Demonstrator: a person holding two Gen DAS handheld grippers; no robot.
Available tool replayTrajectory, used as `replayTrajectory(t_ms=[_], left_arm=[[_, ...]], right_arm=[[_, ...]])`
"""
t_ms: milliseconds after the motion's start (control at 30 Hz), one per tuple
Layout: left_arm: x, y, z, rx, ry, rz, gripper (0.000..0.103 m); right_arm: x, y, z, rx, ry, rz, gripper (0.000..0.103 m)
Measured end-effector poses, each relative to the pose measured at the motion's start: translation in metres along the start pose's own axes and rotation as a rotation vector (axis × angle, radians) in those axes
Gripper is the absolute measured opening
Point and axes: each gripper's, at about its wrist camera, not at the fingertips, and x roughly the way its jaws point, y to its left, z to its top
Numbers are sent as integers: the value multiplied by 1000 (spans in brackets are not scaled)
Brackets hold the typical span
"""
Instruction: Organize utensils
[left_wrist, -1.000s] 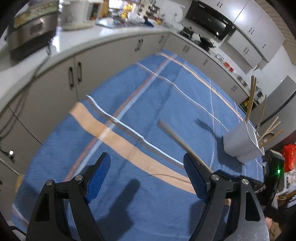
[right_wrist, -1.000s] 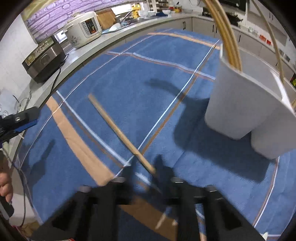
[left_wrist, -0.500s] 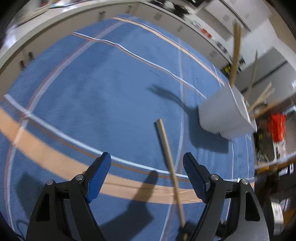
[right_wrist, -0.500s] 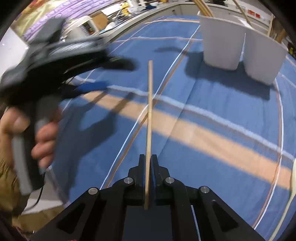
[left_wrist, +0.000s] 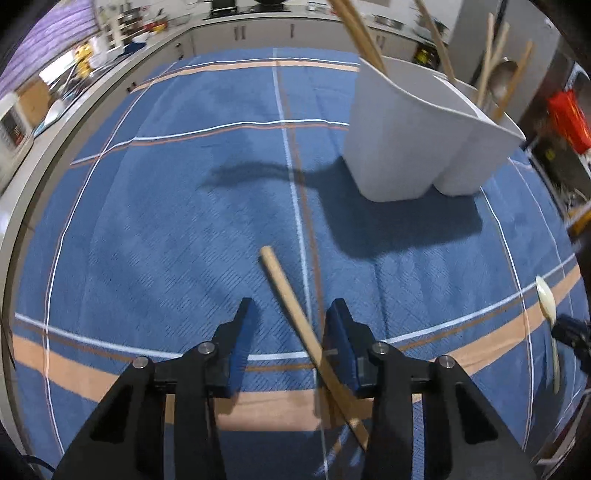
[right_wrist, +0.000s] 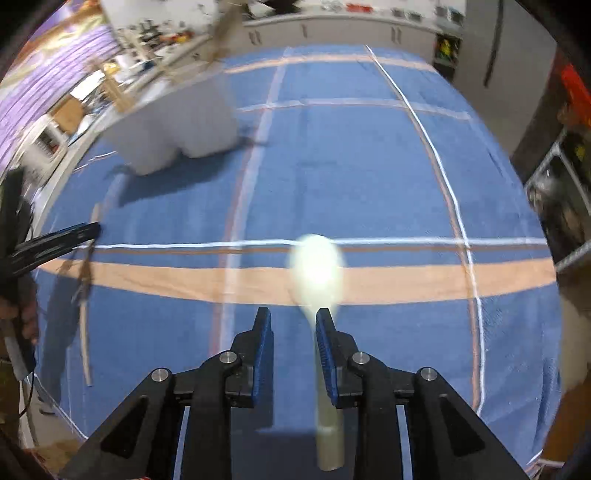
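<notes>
Left fingers closing round wooden stick — right fingers opening, blurred spoon seemingly between.

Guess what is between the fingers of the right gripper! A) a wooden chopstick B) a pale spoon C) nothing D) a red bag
B: the pale spoon lies on the blue cloth with its handle running between the right gripper fingers.
</notes>
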Motion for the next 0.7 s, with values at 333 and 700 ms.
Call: replayTrajectory(t_ms=[333,700], left_arm=[[11,-21,14,50,25,17,51],[-29,-38,-6,50,-70,-56,6]], right_arm=[[14,21,6,-92,-6,-1,25],[6,1,-4,65,-50,201,8]])
